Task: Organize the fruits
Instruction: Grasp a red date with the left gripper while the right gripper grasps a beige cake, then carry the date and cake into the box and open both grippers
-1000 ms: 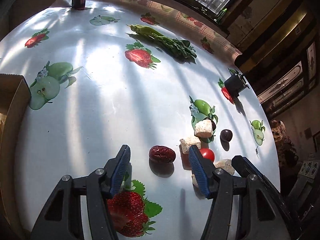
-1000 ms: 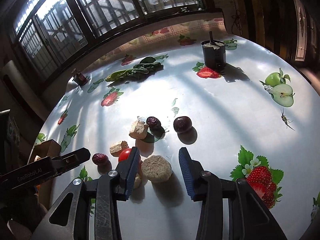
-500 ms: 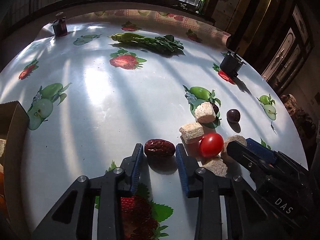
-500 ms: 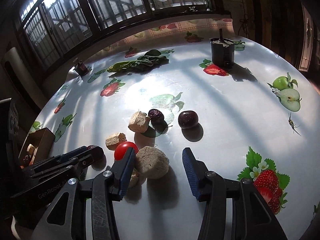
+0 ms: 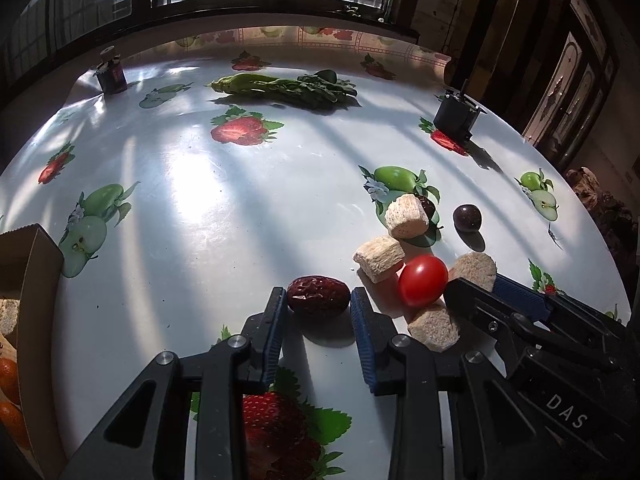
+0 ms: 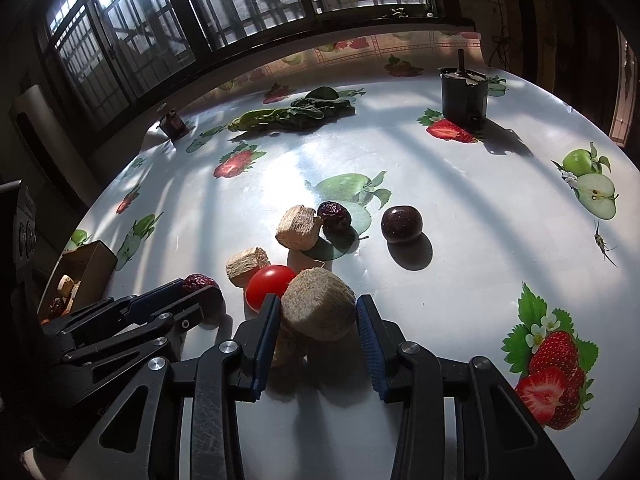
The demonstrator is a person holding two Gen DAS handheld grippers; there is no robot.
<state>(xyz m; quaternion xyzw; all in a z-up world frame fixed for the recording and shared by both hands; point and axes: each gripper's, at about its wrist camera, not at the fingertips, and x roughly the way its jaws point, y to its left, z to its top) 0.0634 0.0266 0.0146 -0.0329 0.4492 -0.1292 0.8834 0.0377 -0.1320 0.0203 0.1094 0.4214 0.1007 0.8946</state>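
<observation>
Glossy cloth, rough and wrinkled fruit

The fruit-printed tablecloth (image 5: 192,216) shines like smooth plastic; the red date (image 5: 318,295) looks wrinkled and leathery, the tomato (image 5: 423,280) smooth and glossy, the beige chunk (image 6: 319,310) fibrous and matt, and the cardboard box (image 5: 38,280) at the left edge dull.

The middle of the table (image 5: 192,216) is wide and bare, so a gripper can pass there without touching anything. Near the right gripper (image 6: 316,312) the room is tight: the cherry tomato (image 6: 269,286), the beige chunks (image 6: 300,227) and a small piece just under its left finger crowd together. The left gripper (image 5: 318,308) stands close beside. The cardboard box (image 5: 38,280) blocks the left edge, the greens (image 5: 288,88) and the black container (image 5: 456,116) the far side.
</observation>
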